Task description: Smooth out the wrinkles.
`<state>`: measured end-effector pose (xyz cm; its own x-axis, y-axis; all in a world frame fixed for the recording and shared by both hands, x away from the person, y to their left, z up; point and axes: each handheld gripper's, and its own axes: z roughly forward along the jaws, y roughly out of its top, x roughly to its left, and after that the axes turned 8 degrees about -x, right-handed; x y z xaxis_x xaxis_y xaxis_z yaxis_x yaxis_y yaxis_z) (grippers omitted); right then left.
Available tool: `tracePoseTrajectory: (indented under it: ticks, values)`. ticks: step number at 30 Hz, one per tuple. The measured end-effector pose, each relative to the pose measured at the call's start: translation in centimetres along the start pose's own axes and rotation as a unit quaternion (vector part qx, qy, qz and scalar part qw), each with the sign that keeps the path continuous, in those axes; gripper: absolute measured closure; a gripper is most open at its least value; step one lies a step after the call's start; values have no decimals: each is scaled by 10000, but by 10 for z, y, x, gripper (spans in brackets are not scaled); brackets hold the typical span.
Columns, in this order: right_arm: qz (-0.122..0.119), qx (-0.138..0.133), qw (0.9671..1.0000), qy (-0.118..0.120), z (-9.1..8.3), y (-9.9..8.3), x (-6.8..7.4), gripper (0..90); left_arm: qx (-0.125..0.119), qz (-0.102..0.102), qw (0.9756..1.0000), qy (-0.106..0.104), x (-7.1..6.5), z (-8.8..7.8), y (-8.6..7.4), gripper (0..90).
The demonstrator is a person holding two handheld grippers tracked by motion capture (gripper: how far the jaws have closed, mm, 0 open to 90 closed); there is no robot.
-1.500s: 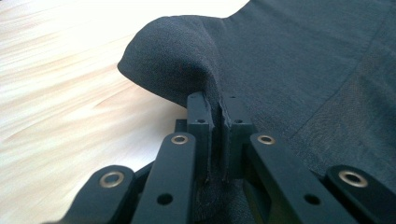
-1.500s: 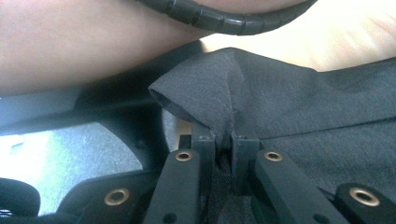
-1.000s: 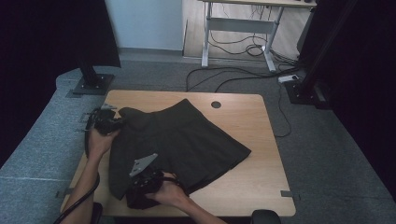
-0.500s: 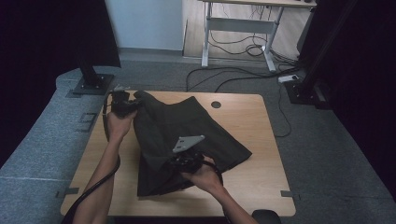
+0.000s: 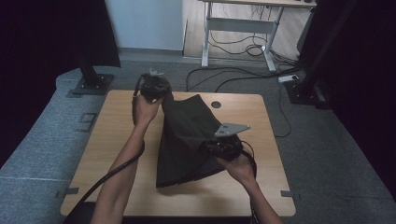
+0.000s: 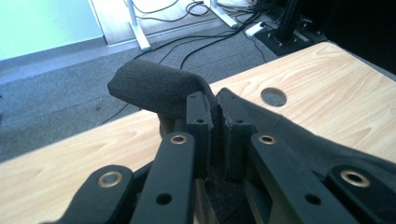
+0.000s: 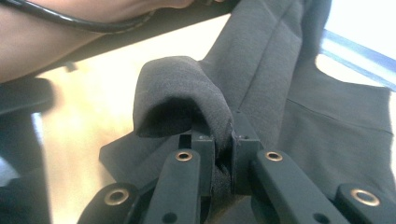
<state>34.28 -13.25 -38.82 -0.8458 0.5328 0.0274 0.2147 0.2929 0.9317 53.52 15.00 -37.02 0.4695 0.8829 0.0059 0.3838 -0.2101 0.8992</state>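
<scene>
A black garment (image 5: 187, 140) hangs stretched over the wooden table (image 5: 116, 140), held at two ends. My left gripper (image 5: 154, 88) is raised over the table's far left edge, shut on one corner of the cloth; a fold of fabric (image 6: 154, 88) bulges past its jaws. My right gripper (image 5: 219, 147) is lifted near the table's middle right, shut on another edge, with a loop of cloth (image 7: 180, 93) curling over its jaws. The garment's lower part (image 5: 182, 175) rests on the table.
A round cable hole (image 5: 215, 104) sits in the table's far edge. Black stand bases (image 5: 91, 84) and floor cables (image 5: 243, 74) lie beyond the table. A desk frame (image 5: 238, 28) stands at the back. A forearm (image 7: 70, 37) crosses the right gripper view.
Both grippers have moved right and away, lifting the garment. It turned from lying flat to hanging stretched between them, its left part drawn off the table's left side.
</scene>
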Motion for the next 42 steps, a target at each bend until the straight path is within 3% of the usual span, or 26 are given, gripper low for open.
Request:
tracePoseTrajectory:
  ticks: [5, 7, 8, 9, 10, 12, 15, 16, 17, 18, 19, 21, 24, 25, 27, 29, 32, 33, 34, 37, 38, 40, 42]
  values:
    - [77, 35, 9993, -375, -15, -8, -18, 833, -4, 90, 9999, -87, -24, 34, 14, 837]
    - [157, 62, 9984, -542, -21, -16, -28, 833, 1, 128, 9998, -125, -34, 48, 15, 837]
    - [210, 118, 9974, -682, -25, -24, -36, 833, 39, 165, 9997, -182, -45, 66, 14, 837]
    - [210, 118, 9974, -682, -25, -24, -36, 833, 39, 165, 9997, -182, -45, 66, 14, 837]
    - [240, 216, 9958, -853, -28, -36, -45, 832, 50, 222, 9995, -225, -51, 77, 12, 836]
    - [270, 250, 9953, -901, -30, -41, -48, 832, 90, 302, 9991, -281, -61, 93, 10, 836]
    - [477, 348, 9921, -1110, -34, -64, -62, 830, 195, 368, 9982, -428, -77, 126, 2, 829]
    - [679, 380, 9896, -1207, -36, -79, -71, 825, 264, 383, 9979, -460, -81, 134, -1, 798]
    - [787, 444, 9875, -1294, -37, -88, -77, 816, 503, 514, 9962, -501, -91, 153, -9, 758]
    - [871, 535, 9845, -1422, -37, -97, -82, 791, 503, 514, 9962, -501, -91, 153, -9, 702]
    - [871, 535, 9845, -1422, -37, -97, -82, 791, 508, 579, 9960, -443, -95, 157, -12, 702]
    - [1079, 739, 9784, -1598, -37, -116, -90, 697, 381, 432, 9969, -540, -99, 155, -14, 640]
    - [1235, 949, 9734, -1682, -42, -134, -96, 555, 338, 715, 9957, -480, -101, 145, -14, 550]
    - [1202, 936, 9741, -1672, -47, -137, -95, 497, 283, 758, 9953, -525, -99, 135, -13, 507]
    - [1209, 947, 9744, -1644, -50, -137, -93, 467, 245, 756, 9955, -524, -98, 129, -13, 485]
    - [1126, 1012, 9746, -1648, -62, -134, -88, 394, 243, 765, 9947, -636, -95, 117, -14, 366]
    - [1109, 965, 9758, -1616, -70, -128, -84, 365, 225, 914, 9933, -668, -94, 97, -23, 317]
    - [1088, 869, 9779, -1558, -72, -121, -80, 346, 255, 956, 9924, -734, -95, 85, -34, 265]
    - [1088, 869, 9779, -1558, -72, -121, -80, 346, 255, 956, 9924, -734, -95, 85, -34, 251]
    - [923, 830, 9815, -1459, -66, -108, -74, 334, 332, 1015, 9906, -853, -100, 64, -53, 207]
    - [786, 814, 9845, -1342, -53, -99, -69, 328, 358, 993, 9902, -914, -101, 57, -60, 179]
    - [758, 829, 9850, -1313, -47, -97, -68, 327, 375, 917, 9901, -994, -104, 45, -73, 162]
    - [659, 938, 9853, -1267, -30, -95, -66, 325, 448, 929, 9889, -1070, -108, 33, -89, 154]
